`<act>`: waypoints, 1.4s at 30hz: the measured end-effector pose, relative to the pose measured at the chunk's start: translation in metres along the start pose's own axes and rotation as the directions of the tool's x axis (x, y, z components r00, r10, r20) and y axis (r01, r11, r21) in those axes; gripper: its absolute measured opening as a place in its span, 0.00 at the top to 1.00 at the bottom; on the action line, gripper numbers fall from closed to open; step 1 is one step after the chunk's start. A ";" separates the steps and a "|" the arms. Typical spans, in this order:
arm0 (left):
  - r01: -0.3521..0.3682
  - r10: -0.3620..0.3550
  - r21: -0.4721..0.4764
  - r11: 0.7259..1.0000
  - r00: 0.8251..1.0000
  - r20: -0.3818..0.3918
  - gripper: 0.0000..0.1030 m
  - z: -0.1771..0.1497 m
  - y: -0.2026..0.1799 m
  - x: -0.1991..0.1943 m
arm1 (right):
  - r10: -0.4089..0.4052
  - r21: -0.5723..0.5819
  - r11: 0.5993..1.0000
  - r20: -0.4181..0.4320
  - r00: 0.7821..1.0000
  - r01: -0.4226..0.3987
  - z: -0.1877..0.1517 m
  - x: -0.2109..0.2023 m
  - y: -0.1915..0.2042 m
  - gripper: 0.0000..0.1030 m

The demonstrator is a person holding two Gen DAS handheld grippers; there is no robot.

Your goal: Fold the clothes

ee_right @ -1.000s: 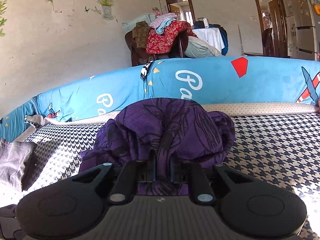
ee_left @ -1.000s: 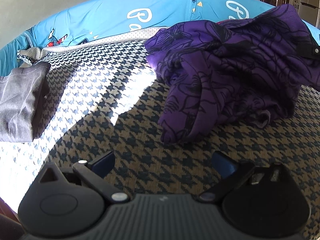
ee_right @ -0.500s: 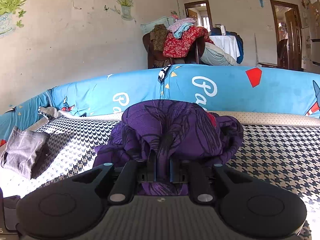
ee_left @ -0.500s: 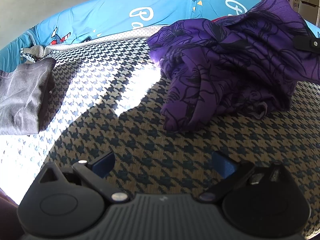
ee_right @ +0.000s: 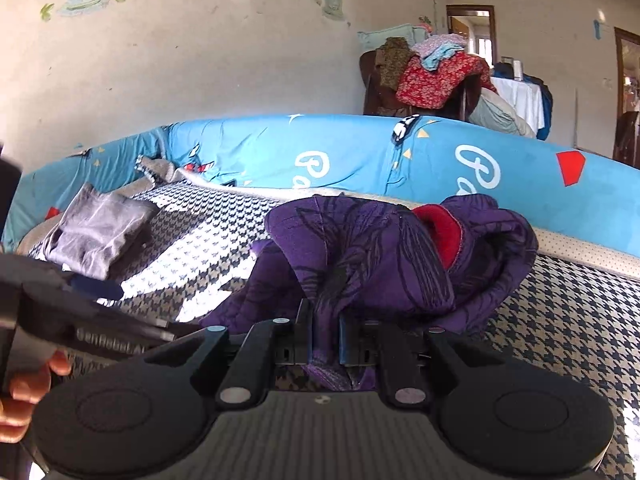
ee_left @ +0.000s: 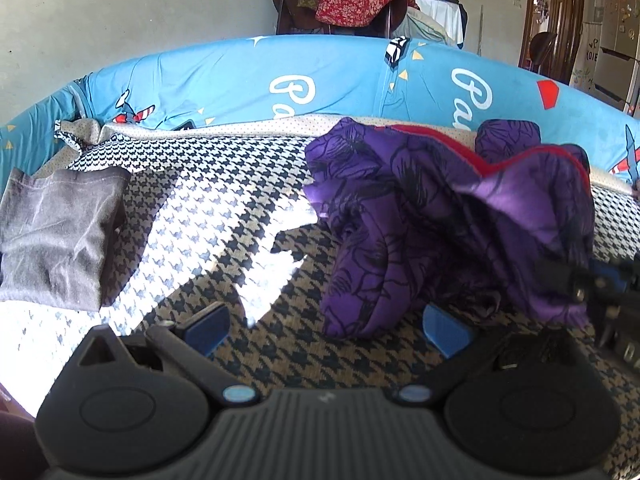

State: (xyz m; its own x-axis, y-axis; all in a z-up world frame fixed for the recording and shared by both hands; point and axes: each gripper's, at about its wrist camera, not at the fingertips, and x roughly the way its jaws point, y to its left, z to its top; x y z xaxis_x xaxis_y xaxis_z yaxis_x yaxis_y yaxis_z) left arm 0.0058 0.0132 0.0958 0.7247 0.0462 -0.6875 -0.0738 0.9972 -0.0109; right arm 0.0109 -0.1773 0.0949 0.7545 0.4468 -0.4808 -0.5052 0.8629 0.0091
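Lifting a bunched purple garment [ee_right: 372,248] off the sofa seat [ee_left: 224,216], the right gripper [ee_right: 325,338] has its two fingers clenched on a fold of the cloth. Compared with a second ago, both cameras sit higher and have tipped back: more wall and the clothes-heaped chair [ee_right: 424,76] now show above the blue backrest [ee_left: 224,88], and a red lining [ee_right: 438,228] has come into sight where the garment has opened. The left gripper [ee_left: 326,330] has closed in on the hanging lower edge, its blue-padded fingers spread wide with nothing between them, one pad just beside the cloth.

My reading: the garment is being raised and drawn out so it can be laid flat, and the left gripper looks ready to take a second hold.

The purple cloth is thin and slightly glossy, printed with dark outlined flowers, and hangs in soft, rounded lumps. The seat cover is a coarse woven houndstooth, cream and navy, crossed by a jagged bright patch of sunlight. At the far left end lies a grey garment [ee_left: 56,236], matte and folded into a rough rectangle.
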 end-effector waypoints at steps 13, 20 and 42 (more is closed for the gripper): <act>0.063 -0.063 0.015 0.998 0.997 0.040 0.00 0.030 -0.026 -0.007 | 0.112 -0.091 0.988 -0.099 0.989 -0.121 -0.027 -0.003 0.025 0.87; 0.070 -0.073 0.062 0.996 0.997 0.035 0.00 0.039 -0.048 0.003 | 0.168 -0.108 0.977 -0.152 0.974 -0.185 -0.040 -0.009 0.035 0.87; -0.042 0.035 -0.024 0.999 0.970 -0.239 0.00 -0.014 -0.017 0.092 | 0.251 -0.152 0.946 -0.220 0.943 -0.288 -0.049 -0.032 0.033 0.86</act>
State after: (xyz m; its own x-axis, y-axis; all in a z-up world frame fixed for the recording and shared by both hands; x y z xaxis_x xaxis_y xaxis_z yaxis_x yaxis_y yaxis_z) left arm 0.0639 -0.0001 0.0224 0.5366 0.0659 -0.8413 -0.1208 0.9927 0.0007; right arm -0.0501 -0.1750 0.0672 0.4921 0.5862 -0.6436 -0.7583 0.6517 0.0138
